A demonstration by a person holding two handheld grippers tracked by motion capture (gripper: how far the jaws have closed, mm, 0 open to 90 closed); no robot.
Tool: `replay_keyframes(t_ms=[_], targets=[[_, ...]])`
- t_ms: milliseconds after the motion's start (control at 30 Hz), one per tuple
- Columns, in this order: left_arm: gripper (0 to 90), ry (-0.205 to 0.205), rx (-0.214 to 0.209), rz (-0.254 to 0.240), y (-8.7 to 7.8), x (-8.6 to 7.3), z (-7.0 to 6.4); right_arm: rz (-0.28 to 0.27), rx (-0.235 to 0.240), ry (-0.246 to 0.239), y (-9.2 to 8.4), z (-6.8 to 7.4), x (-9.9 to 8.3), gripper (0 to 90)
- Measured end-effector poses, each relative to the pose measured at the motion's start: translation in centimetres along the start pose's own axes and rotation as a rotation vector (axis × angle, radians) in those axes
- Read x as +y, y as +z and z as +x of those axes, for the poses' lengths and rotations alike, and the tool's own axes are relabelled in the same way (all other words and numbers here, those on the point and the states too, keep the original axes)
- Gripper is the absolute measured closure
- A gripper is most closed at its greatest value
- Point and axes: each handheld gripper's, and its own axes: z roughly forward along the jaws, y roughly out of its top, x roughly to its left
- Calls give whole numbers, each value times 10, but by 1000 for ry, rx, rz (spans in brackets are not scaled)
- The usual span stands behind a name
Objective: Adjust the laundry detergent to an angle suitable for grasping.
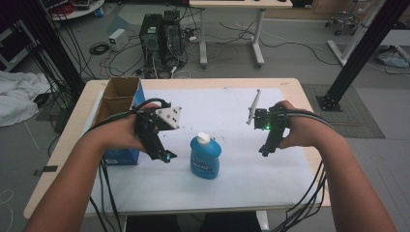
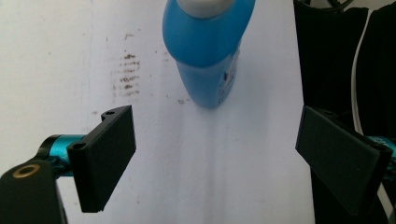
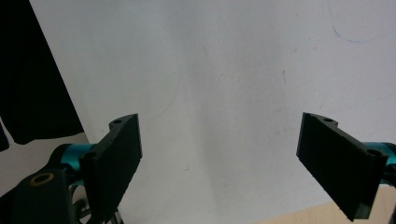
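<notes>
Overhead, both claws apart | blue bottle [image 1: 205, 157] upright | left gripper view: smudges [image 2: 127, 77] beside it

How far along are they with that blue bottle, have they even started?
Barely started, it seems. Nothing looks done: the blue bottle stands upright on the white sheet, cap on, untouched. In hand: the left gripper hovers open beside the bottle, facing it; the right gripper is open over bare sheet. Left: grasping the bottle. The cardboard box stands open at the table's left.
</notes>
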Motion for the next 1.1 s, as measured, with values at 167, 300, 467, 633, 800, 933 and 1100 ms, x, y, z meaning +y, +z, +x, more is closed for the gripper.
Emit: replay_keyframes(t_ms=[167,300,467,633,800,933,1100], targets=[[95,-26,13,59,-5,-7,-4,8,4,-3,1,1,5,133],[78,-40,21,83,-10,-12,-4,7,6,-2,1,1,9,133],[78,-72,34,73,-13,-16,-3,10,10,-6,1,2,12,133],[78,-151,72,50,-17,-21,1,7,8,-17,1,3,16,133],[78,-163,70,56,-17,-23,3,11,4,-11,0,4,18,133],[79,-195,55,82,-16,-24,5,12,5,-18,0,4,18,133],[79,-208,40,107,-16,-24,5,14,5,-9,0,5,19,133]])
